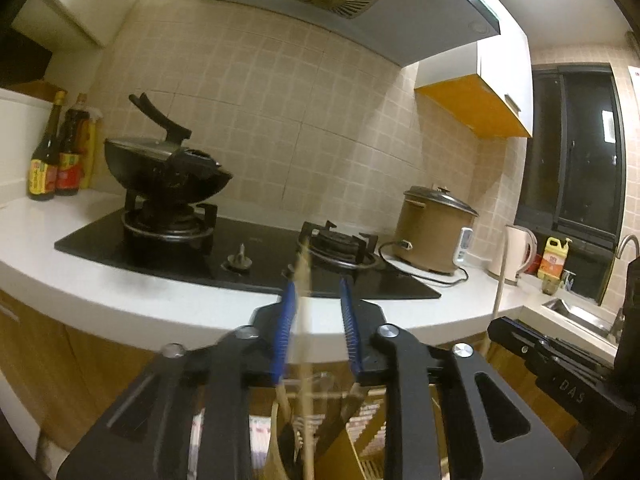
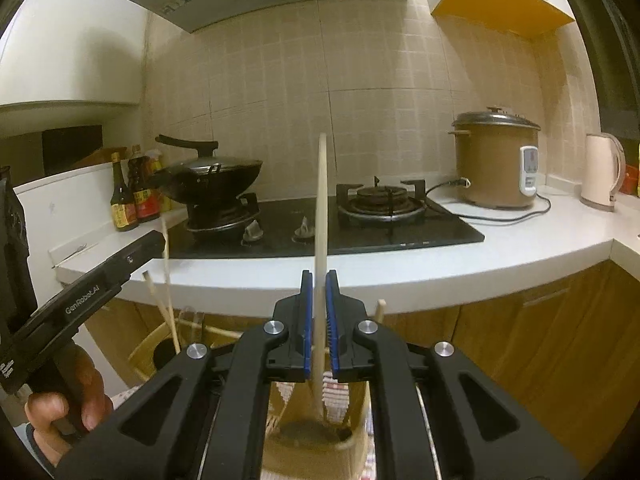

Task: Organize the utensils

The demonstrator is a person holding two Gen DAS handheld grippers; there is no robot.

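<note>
My left gripper (image 1: pixel 318 280) is open, its blue pads apart; a thin wooden chopstick (image 1: pixel 302 320) stands blurred between them, close to the left pad, its lower end in a woven holder (image 1: pixel 280 440) below. My right gripper (image 2: pixel 319 276) is shut on a pale wooden utensil (image 2: pixel 322 200) that stands upright, its lower end in a woven holder (image 2: pixel 312 440) beneath the fingers. In the right wrist view the left gripper (image 2: pixel 152 240) shows at the left above another woven holder (image 2: pixel 148 348) with chopsticks (image 2: pixel 168 280) sticking up. The right gripper body (image 1: pixel 560 364) shows in the left wrist view.
A white counter (image 2: pixel 400 276) carries a black gas hob (image 2: pixel 360 232) with a lidded wok (image 2: pixel 212 180) on its left burner. Sauce bottles (image 2: pixel 128 196) stand at the left. A brown rice cooker (image 2: pixel 492 160) and white kettle (image 2: pixel 602 168) stand right. A sink (image 1: pixel 576 312) lies far right.
</note>
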